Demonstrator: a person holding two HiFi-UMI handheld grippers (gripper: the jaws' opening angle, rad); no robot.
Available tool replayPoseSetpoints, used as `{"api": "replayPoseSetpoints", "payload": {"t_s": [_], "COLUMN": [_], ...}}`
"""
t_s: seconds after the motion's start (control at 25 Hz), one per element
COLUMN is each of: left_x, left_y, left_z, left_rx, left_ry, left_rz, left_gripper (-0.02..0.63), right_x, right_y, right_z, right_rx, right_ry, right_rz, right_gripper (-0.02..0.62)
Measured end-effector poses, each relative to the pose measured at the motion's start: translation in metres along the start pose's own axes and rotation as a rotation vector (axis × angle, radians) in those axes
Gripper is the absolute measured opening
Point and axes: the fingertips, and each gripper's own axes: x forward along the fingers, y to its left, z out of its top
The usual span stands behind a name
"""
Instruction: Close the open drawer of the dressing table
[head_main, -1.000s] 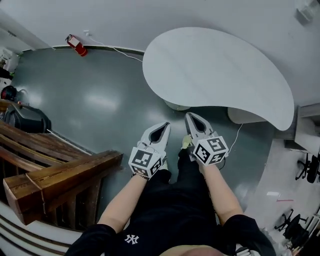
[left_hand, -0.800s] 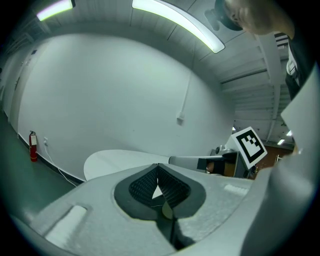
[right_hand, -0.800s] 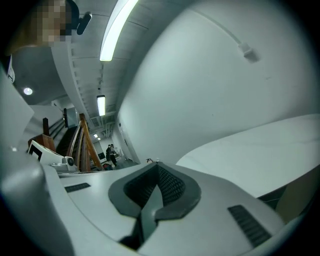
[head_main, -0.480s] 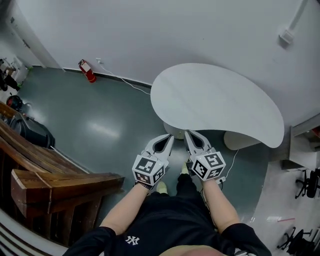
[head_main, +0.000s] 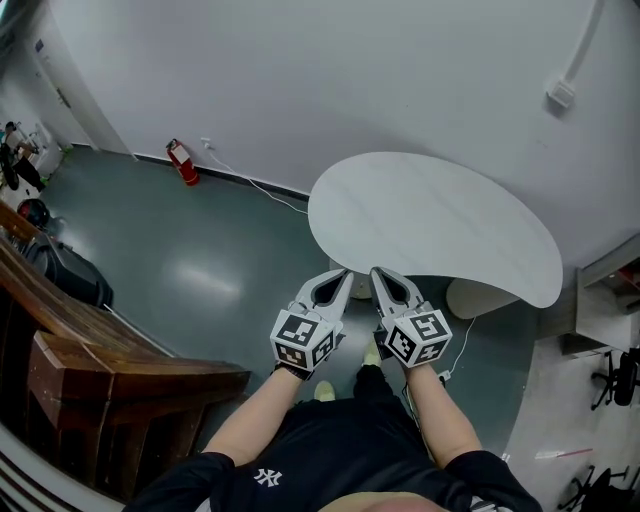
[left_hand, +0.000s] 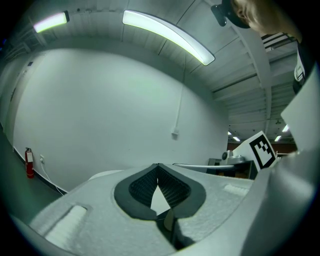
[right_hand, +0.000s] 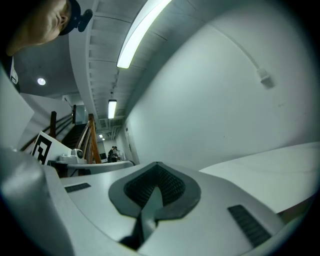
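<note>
The dressing table shows as a white kidney-shaped top against the pale wall; no drawer is visible from above. My left gripper and right gripper are held side by side, pointing at the table's near edge and just short of it. Both are shut, with nothing between the jaws. In the left gripper view the left gripper's tips meet in front of the wall, with the table top's edge just behind them. In the right gripper view the right gripper's tips meet beside the white table top.
A wooden stair railing stands at the left. A red fire extinguisher and a white cable lie by the wall. A white round base sits under the table's right end. Black chairs are at far right.
Both grippers have risen together and stayed shut. The view has tilted up, so more wall shows and the table top sits lower and smaller in the picture.
</note>
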Motion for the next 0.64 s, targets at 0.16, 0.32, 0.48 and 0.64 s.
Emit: {"api": "replayPoseSetpoints", "payload": {"t_s": [0.16,0.32,0.48,0.64], "left_x": [-0.0022,-0.0028,-0.0036,-0.0046], "left_y": [-0.002,-0.0016,0.0003,0.0053], "left_z": [0.0059,0.0085,0.0097,0.0109], "left_rx": [0.016,0.022,0.026,0.028], "left_ry": [-0.01,-0.012,-0.013,-0.013], "left_rz": [-0.008,-0.008,-0.005,0.003], "left_gripper": [0.011,0.011,0.011,0.011], "right_x": [-0.0004,-0.0004,0.0027,0.0075], "right_y": [0.005,0.0061,0.008,0.0112], "right_z": [0.003,0.0038,0.0023,0.0026], "right_rx": [-0.006,-0.004,0.003,0.002], "right_ry": [-0.009,-0.008,-0.002,0.0], "right_rz": [0.001,0.001,0.007,0.013], "right_gripper": [0.015,0.015,0.015,0.015]}}
